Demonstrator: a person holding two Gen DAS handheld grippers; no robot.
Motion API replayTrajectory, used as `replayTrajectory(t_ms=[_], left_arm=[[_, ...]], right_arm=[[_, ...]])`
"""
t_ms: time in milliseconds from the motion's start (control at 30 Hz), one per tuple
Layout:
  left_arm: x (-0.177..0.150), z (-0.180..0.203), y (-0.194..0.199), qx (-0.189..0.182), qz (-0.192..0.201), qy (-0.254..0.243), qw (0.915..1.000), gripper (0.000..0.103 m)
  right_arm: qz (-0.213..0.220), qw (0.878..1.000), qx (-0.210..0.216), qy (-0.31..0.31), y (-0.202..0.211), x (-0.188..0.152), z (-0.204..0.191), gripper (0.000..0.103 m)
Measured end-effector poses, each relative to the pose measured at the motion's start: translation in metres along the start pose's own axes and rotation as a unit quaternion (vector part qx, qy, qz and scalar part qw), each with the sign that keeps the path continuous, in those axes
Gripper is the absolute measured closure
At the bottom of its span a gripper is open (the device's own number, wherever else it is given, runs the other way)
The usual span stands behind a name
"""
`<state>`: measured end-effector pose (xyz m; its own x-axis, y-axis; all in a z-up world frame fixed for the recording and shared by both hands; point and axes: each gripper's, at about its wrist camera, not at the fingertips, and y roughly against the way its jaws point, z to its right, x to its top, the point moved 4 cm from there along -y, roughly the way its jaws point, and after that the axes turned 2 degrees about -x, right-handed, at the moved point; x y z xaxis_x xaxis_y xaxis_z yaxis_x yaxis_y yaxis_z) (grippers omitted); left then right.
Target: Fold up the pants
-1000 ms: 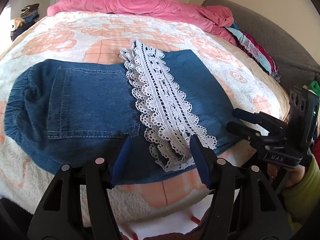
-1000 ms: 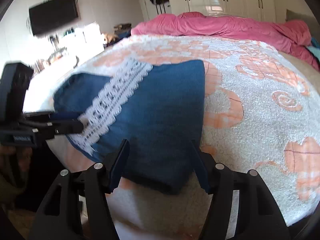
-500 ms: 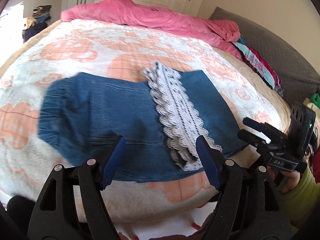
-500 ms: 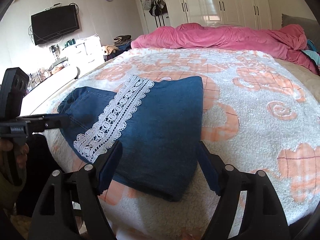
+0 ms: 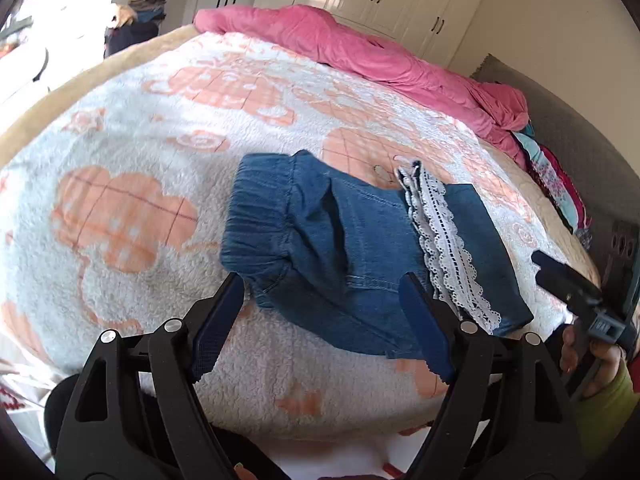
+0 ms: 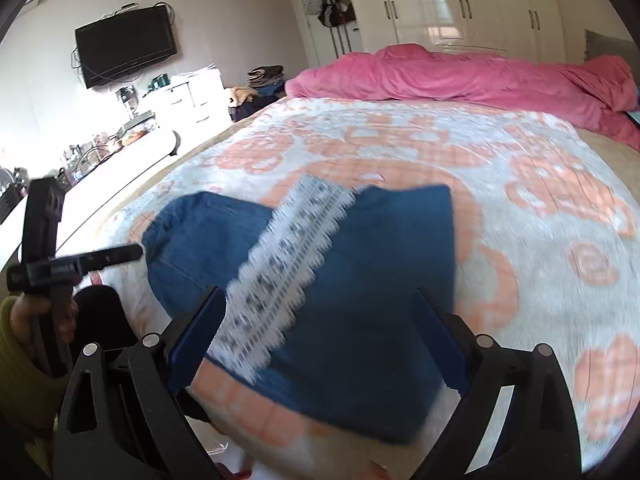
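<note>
Blue denim pants (image 5: 340,252) with a white lace trim (image 5: 444,240) lie folded on the bed near its front edge; they also show in the right wrist view (image 6: 372,280) with the lace (image 6: 288,264) across them. My left gripper (image 5: 320,324) is open and empty, held above the waistband side. My right gripper (image 6: 316,340) is open and empty, over the near edge of the fold. The right gripper shows at the right of the left wrist view (image 5: 568,284), and the left gripper at the left of the right wrist view (image 6: 100,258).
A white and orange fleece blanket (image 5: 160,168) covers the bed. A pink duvet (image 5: 360,52) is bunched at the far end. Folded clothes (image 5: 560,184) lie at the right side. A TV (image 6: 126,46) and a cluttered white dresser (image 6: 180,100) stand left.
Both grippers have pulled back and up from the pants. The left wrist view has swung left and farther away; the waistband end now looks bunched up.
</note>
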<state>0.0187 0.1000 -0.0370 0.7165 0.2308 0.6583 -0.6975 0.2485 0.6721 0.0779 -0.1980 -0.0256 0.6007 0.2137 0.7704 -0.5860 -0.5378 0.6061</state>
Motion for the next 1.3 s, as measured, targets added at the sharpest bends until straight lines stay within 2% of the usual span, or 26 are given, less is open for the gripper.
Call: replayTrajectory(t_ms=[167, 333, 467, 533, 733, 1067, 1100, 1167, 1200, 1233, 1267, 1300], left_arm=[[-0.003, -0.011, -0.004, -0.003, -0.007, 0.018, 0.9998, 0.031], [-0.004, -0.019, -0.007, -0.021, 0.001, 0.040, 0.9990, 0.031], [-0.007, -0.023, -0.014, -0.044, -0.007, 0.059, 0.9972, 0.043], [-0.009, -0.024, -0.019, -0.058, -0.014, 0.071, 0.9957, 0.046], [-0.011, -0.033, -0.031, -0.072, -0.019, 0.093, 0.9929, 0.049], [-0.013, -0.036, -0.034, -0.070, -0.016, 0.092, 0.9931, 0.049], [-0.013, -0.037, -0.035, -0.070, -0.017, 0.093, 0.9931, 0.049], [-0.013, -0.037, -0.036, -0.069, -0.018, 0.094, 0.9931, 0.049], [-0.011, -0.036, -0.039, -0.067, -0.019, 0.093, 0.9933, 0.047], [-0.012, -0.035, -0.039, -0.062, -0.020, 0.089, 0.9939, 0.047], [-0.011, -0.033, -0.041, -0.059, -0.021, 0.085, 0.9944, 0.047], [-0.011, -0.032, -0.041, -0.056, -0.022, 0.080, 0.9950, 0.045]], right_arm=[[-0.010, 0.999, 0.033, 0.034, -0.020, 0.037, -0.032, 0.008], [-0.046, 0.992, 0.073, 0.087, -0.058, 0.067, -0.076, 0.008], [-0.091, 0.984, 0.109, 0.110, -0.094, 0.081, -0.106, 0.008], [-0.110, 0.978, 0.124, 0.123, -0.111, 0.086, -0.122, 0.008], [-0.167, 0.965, 0.141, 0.143, -0.161, 0.097, -0.154, 0.008], [-0.239, 0.950, 0.158, 0.127, -0.218, 0.085, -0.171, 0.009], [-0.243, 0.948, 0.159, 0.130, -0.221, 0.082, -0.172, 0.010], [-0.245, 0.947, 0.149, 0.144, -0.227, 0.076, -0.171, 0.031], [-0.244, 0.947, 0.145, 0.152, -0.227, 0.074, -0.171, 0.037], [-0.240, 0.946, 0.158, 0.148, -0.225, 0.073, -0.172, 0.050], [-0.236, 0.946, 0.168, 0.144, -0.221, 0.074, -0.172, 0.056], [-0.230, 0.947, 0.173, 0.141, -0.216, 0.076, -0.171, 0.058]])
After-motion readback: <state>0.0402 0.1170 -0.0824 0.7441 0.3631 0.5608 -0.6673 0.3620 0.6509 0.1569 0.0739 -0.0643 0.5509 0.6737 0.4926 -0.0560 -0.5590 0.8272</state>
